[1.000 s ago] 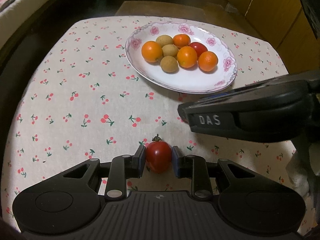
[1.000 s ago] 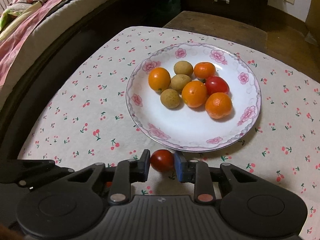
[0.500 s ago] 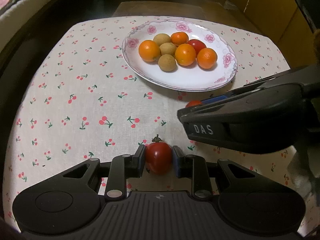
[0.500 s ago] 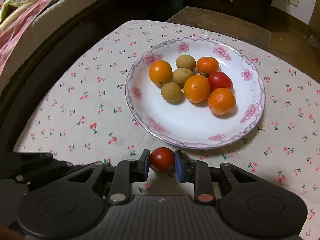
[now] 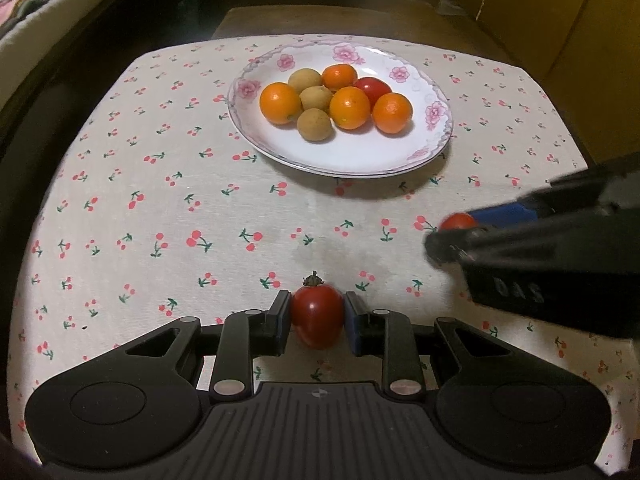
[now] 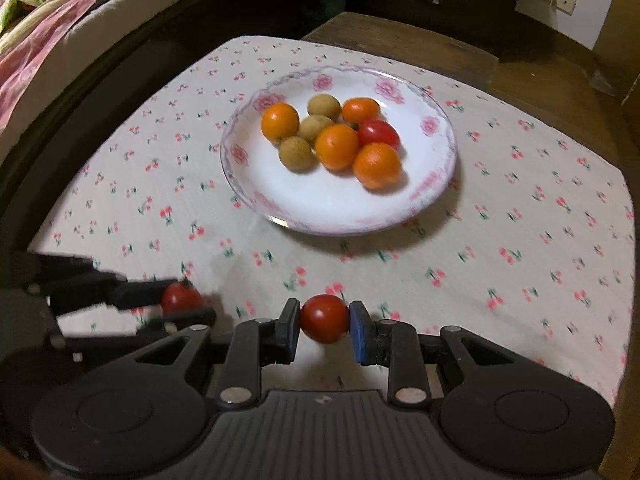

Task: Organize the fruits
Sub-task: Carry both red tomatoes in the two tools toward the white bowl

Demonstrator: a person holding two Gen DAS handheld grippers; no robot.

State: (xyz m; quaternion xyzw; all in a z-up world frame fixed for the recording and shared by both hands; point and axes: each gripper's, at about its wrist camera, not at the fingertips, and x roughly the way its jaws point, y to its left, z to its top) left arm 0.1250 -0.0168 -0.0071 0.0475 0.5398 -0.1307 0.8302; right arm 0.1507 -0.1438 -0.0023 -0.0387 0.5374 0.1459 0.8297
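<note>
Both hand-held grippers [image 5: 317, 316] [image 6: 325, 320] clamped — angled downward

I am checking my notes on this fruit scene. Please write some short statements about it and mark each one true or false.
1. Each claw grips a red tomato. True: left claw on the stemmed tomato, right claw on the second tomato.
2. The plate is empty. False: it holds fruit.
3. Four oranges lie on the plate. True.
4. The cloth is plain. False: it has a cherry print.
5. No tomato is on the plate. False: one is there.
</note>
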